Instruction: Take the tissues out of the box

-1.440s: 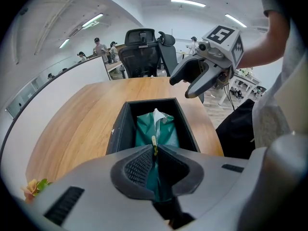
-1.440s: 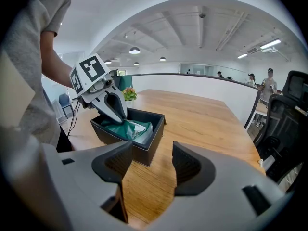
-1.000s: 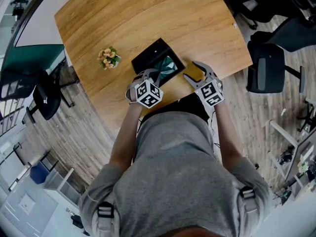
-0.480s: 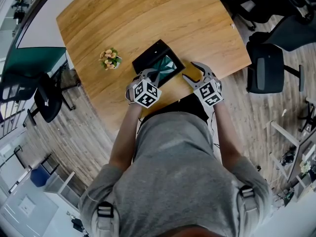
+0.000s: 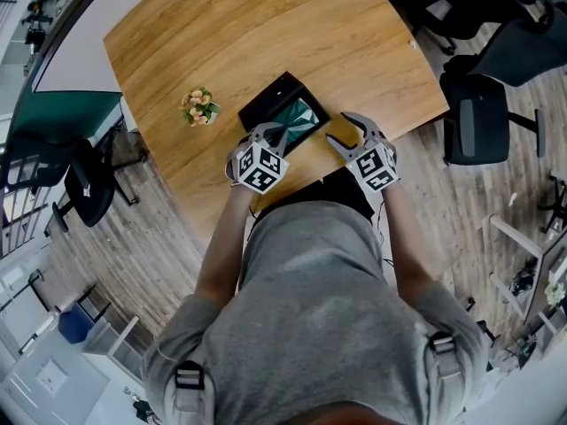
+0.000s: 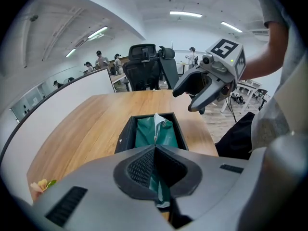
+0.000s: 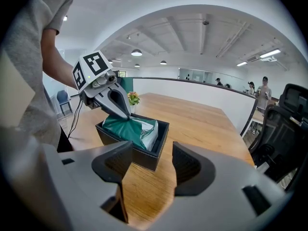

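A black open box (image 5: 268, 101) (image 6: 126, 136) (image 7: 144, 154) sits near the front edge of the wooden table (image 5: 239, 34). Inside it lies a green tissue pack (image 5: 297, 118) (image 6: 166, 131) (image 7: 124, 129). My left gripper (image 5: 266, 136) (image 6: 155, 177) is shut on the near end of the green pack, which runs between its pads. In the right gripper view it (image 7: 120, 112) pinches the pack's edge. My right gripper (image 5: 345, 131) (image 7: 151, 165) (image 6: 195, 100) stands open just right of the box, with nothing between its fingers.
A small pot of flowers (image 5: 197, 106) (image 7: 133, 99) stands left of the box. Black office chairs (image 5: 478, 118) (image 6: 144, 71) surround the table. A low white partition (image 7: 202, 97) runs behind the table's far side.
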`<state>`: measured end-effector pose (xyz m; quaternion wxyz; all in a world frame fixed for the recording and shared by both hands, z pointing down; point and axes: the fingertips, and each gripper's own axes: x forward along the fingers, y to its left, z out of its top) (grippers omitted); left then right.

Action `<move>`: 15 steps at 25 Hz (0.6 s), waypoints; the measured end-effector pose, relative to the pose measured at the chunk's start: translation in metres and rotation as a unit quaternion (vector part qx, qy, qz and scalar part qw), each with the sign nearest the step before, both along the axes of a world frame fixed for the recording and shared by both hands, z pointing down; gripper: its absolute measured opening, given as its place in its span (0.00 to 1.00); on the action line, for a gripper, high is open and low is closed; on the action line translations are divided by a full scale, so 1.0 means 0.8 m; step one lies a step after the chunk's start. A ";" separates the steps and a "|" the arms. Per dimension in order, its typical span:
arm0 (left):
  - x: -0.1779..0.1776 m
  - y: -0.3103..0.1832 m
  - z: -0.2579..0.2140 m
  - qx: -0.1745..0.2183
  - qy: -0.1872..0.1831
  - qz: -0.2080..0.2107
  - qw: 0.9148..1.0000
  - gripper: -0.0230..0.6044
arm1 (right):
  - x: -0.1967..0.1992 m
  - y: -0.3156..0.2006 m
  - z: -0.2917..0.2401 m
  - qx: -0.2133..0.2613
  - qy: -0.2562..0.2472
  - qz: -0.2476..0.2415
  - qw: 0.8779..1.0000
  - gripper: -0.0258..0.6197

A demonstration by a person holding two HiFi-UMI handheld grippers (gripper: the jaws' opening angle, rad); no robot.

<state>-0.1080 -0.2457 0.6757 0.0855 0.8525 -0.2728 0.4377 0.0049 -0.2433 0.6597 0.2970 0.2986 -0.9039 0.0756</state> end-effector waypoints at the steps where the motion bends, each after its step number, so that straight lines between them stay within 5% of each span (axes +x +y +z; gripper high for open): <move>1: 0.001 0.001 -0.002 0.001 0.001 0.002 1.000 0.07 | 0.000 0.003 -0.001 0.001 0.001 0.000 1.000 0.45; 15: 0.009 0.011 -0.039 0.025 0.008 0.011 1.000 0.07 | 0.002 0.042 -0.017 0.015 0.014 -0.005 1.000 0.45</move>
